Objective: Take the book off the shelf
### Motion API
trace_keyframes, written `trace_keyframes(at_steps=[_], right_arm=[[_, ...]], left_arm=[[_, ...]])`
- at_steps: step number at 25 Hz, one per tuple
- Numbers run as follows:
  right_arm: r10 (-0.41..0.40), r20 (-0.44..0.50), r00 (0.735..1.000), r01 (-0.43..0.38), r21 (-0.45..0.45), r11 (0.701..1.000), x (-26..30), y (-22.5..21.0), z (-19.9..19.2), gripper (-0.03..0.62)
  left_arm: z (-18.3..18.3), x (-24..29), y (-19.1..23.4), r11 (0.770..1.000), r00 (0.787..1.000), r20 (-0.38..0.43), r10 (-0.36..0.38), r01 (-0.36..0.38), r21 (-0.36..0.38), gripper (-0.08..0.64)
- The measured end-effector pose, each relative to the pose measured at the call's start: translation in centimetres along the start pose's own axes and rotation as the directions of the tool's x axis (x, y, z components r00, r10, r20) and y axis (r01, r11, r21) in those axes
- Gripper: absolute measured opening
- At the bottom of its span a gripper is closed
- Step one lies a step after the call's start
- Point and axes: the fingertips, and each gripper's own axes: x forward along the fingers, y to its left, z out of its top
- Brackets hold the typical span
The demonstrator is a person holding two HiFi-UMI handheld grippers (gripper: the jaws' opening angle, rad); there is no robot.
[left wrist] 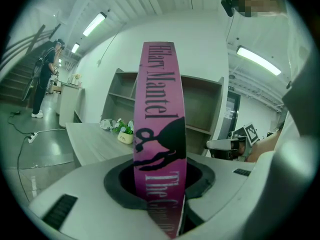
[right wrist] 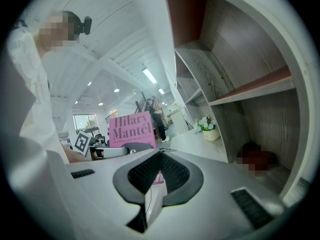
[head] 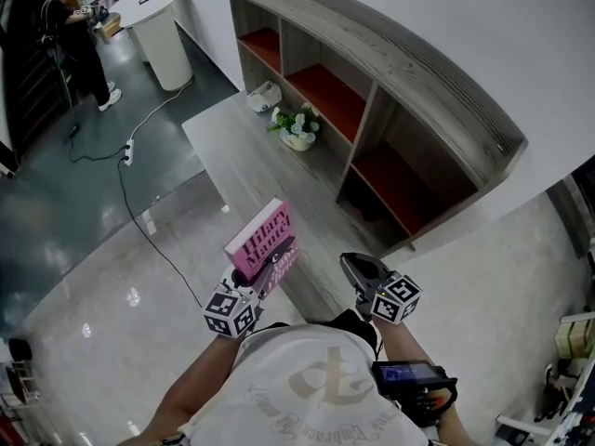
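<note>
Holding the pink Hilary Mantel book (head: 260,238), your left gripper (head: 276,264) has its jaws clamped on the book's lower end. In the left gripper view the spine (left wrist: 159,134) stands upright between the jaws and faces the camera. The book is off the shelf unit (head: 390,63) and in the air over the near end of the grey wooden counter (head: 237,161), well apart from the shelf's red-floored compartments. In the head view its front cover tilts up, with the author's name readable.

Your right gripper (head: 356,266) is just right of the book, not touching it. Its jaws are together with nothing between them, as the right gripper view (right wrist: 155,174) shows. That view also shows the book's cover (right wrist: 131,129) off to the left and the shelf unit (right wrist: 240,59) close on the right.

A small pot of white flowers (head: 297,128) sits further along the counter, near the shelf unit, with a small white object (head: 263,96) beyond it. A person in dark clothes (head: 79,40) stands by a white round stand (head: 160,26) in the far corner. A cable with a power strip (head: 128,151) runs across the floor.
</note>
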Motion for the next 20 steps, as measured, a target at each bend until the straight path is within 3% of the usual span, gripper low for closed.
trace_keyframes(at_steps=[20], right_arm=[[-0.017,0.015,1.000,0.018,-0.038,0.999,-1.1,1.0,0.5,0.003]], left_arm=[[0.0,-0.2,-1.0,0.999,0.999,0.004,-0.042,0.042,0.011,0.158]])
